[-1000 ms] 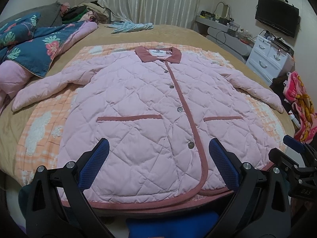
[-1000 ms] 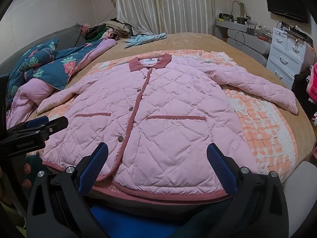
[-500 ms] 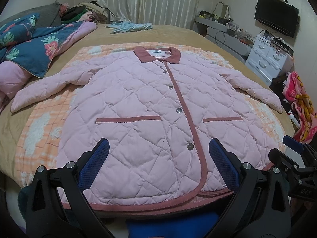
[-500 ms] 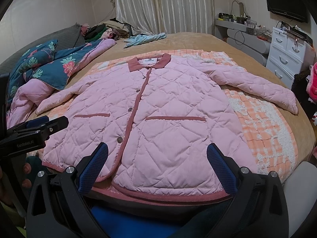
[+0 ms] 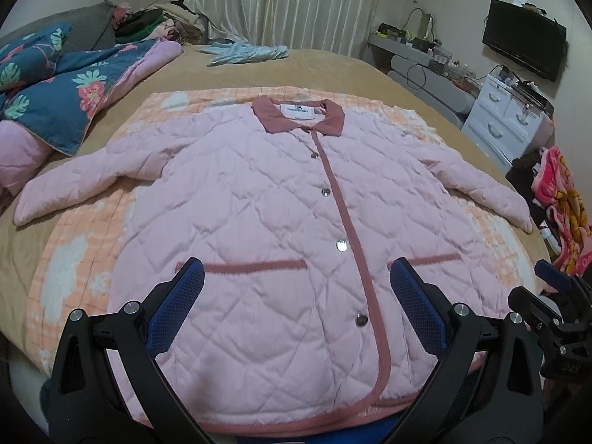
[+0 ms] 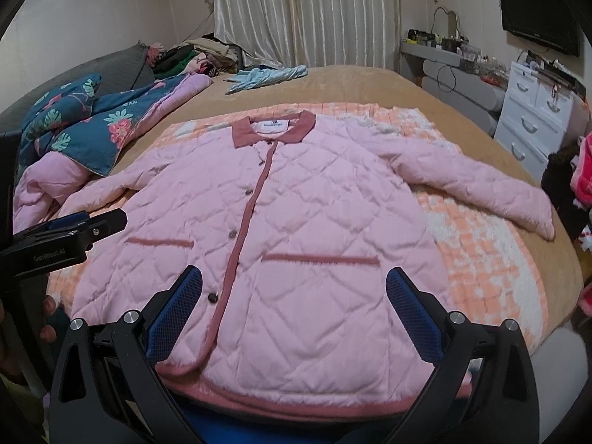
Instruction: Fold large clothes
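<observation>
My left gripper (image 5: 296,296) hangs with jaws spread wide and empty over the hem of the pink quilted jacket (image 5: 266,229); my right gripper (image 6: 294,296) is likewise spread and empty. The jacket lies flat, buttoned, on the orange blanket (image 6: 481,244), collar (image 5: 298,114) at twelve o'clock

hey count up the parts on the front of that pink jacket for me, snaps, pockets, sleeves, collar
Pink quilted jacket, parts in view:
Snap buttons: 4
Pocket openings: 2
Sleeves: 2
Collar: 1
Total: 9
</observation>
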{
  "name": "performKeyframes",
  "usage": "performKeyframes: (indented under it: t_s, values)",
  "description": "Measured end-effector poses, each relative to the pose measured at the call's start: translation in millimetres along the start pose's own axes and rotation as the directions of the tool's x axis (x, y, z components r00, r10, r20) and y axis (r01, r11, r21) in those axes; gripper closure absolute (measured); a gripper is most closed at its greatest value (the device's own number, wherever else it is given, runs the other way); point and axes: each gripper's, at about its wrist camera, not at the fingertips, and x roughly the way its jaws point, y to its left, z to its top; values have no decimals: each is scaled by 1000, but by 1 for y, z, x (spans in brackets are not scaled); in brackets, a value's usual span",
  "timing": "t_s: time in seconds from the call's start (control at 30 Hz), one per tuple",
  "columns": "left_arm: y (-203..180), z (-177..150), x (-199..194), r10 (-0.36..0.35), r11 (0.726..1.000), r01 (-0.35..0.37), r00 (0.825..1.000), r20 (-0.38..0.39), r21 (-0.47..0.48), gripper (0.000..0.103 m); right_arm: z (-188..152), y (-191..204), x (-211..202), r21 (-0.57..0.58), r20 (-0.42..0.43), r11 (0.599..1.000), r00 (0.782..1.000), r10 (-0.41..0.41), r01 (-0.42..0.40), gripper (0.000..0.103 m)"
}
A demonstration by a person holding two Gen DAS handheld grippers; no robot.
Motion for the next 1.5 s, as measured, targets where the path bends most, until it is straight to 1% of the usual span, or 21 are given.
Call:
performKeyframes:
  t_s: [0.17, 0.3, 0.5, 0.63, 0.83, 1.03, 1.23, 1.37, 1.5]
  values:
    - [-1, 22, 11, 4, 1000, -4, 1000, 14, -2, 9, 24, -1, 12, -1, 4, 1000, 1000, -2, 2, 4]
    - [-3, 37, 20, 3, 1000, -3, 1000, 12, -1, 9, 44, -4, 24, -3, 9, 1000, 1000, -19, 19, 4]
    - [-7, 54, 35, 4, 1000, -4, 1000, 18, 11, 9, 68, -15, 43, 25, 8, 1000, 1000, -17, 17, 4]
    - [-8, 65, 54, 19, 1000, -19, 1000, -8, 12, 9, 78, -25, 58, 49, -5, 999, 1000, -21, 22, 4]
    - [-12, 82, 77, 7, 1000, -6, 1000, -27, 5, 9, 93, -40, 76, 78, -8, 996, 999, -49, 49, 4]
    - [-19, 98, 104, 16, 1000, -16, 999, -31, 12, 9, 107, -64, 94, 119, -6, 990, 997, -81, 81, 4]
    - [-25, 111, 136, 18, 1000, -17, 998, -64, 12, 9, 118, -98, 117, 194, -18, 973, 992, -126, 128, 4]
    - [-32, 118, 156, 16, 1000, -15, 997, -79, 23, 9, 122, -121, 132, 237, -27, 955, 983, -180, 181, 4]
    - [-36, 126, 173, 19, 1000, -17, 997, -80, 25, 9, 123, -154, 147, 312, -50, 922, 973, -225, 229, 4]
